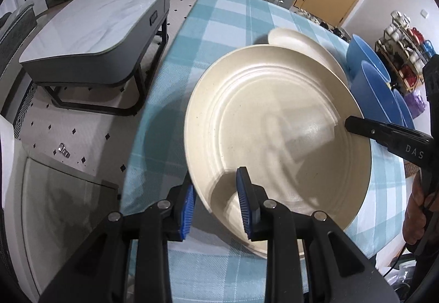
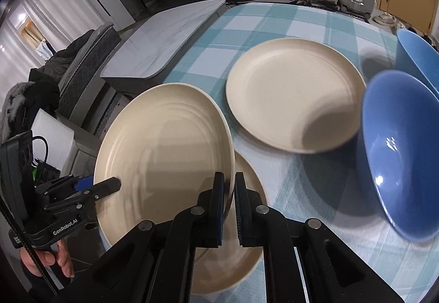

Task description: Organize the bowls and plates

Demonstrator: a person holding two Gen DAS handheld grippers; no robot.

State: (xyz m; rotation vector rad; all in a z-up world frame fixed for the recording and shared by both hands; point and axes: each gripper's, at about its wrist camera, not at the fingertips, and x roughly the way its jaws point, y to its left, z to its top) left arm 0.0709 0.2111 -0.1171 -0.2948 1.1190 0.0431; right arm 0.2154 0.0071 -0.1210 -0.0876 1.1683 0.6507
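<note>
**Q:** Gripper positions first, please. What is each one holding?

**A:** Both hold the same cream plate (image 2: 164, 154). Left gripper (image 1: 216, 209) has its blue pads either side of the plate's near rim, one pad under and one on top; the gap looks narrow, closed on the rim. Right gripper (image 2: 229, 207) pinches the opposite rim, its pads almost together with the edge between them.

**Q:** Where is that plate?

**A:** Lifted and tilted above the counter (image 2: 301, 23) (a blue and white checked cloth covers it). Directly beneath sits a second cream plate (image 2: 247, 261), partly hidden. A third cream plate (image 2: 293, 94) lies flat further back, apart from the others.

**Q:** And the bowls?

**A:** Two blue bowls at the right: a near bowl (image 2: 397, 154) and a far bowl (image 2: 417, 56) behind it. Whether they touch, I cannot tell.

**Q:** How far along is the tidying?

**A:** Early, I judge. One plate seems about to join a stack; the third plate stands alone, and the bowls look unnested.

**Q:** Which way does the held plate face?

**A:** Eating side up, sloping so its left edge rides higher. Being round, it has no long axis; the grippers grip across its width.
</note>
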